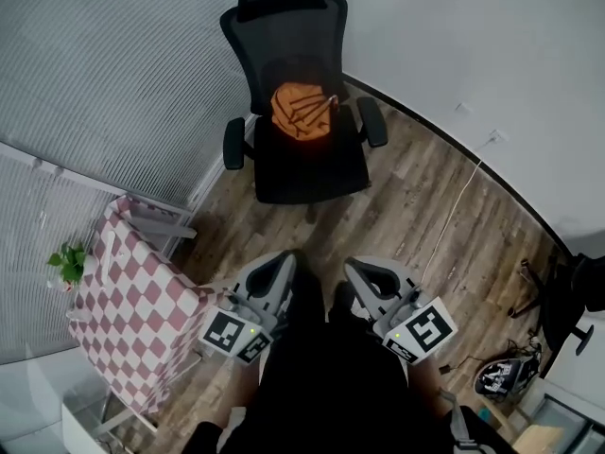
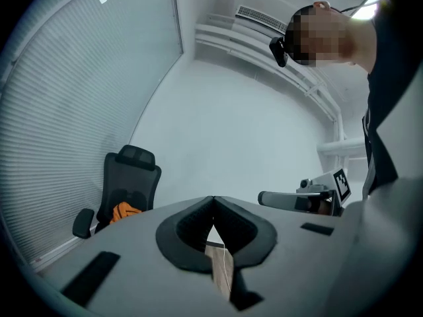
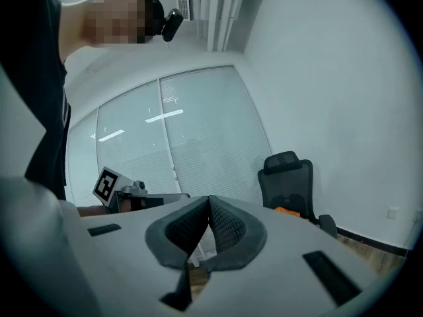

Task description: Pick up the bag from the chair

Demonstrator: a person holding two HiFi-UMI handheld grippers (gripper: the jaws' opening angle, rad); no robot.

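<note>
An orange bag lies crumpled on the seat of a black office chair at the top middle of the head view. The same bag shows small at the left of the left gripper view, and a sliver of the bag peeks over the jaws in the right gripper view. My left gripper and right gripper are held side by side near my body, well short of the chair. Both point toward it, jaws closed tip to tip with nothing between them.
A small table with a pink checked cloth stands at the left, a green plant beside it. A white cable runs across the wood floor at the right. Dark gear lies at the lower right. Window blinds and walls enclose the corner.
</note>
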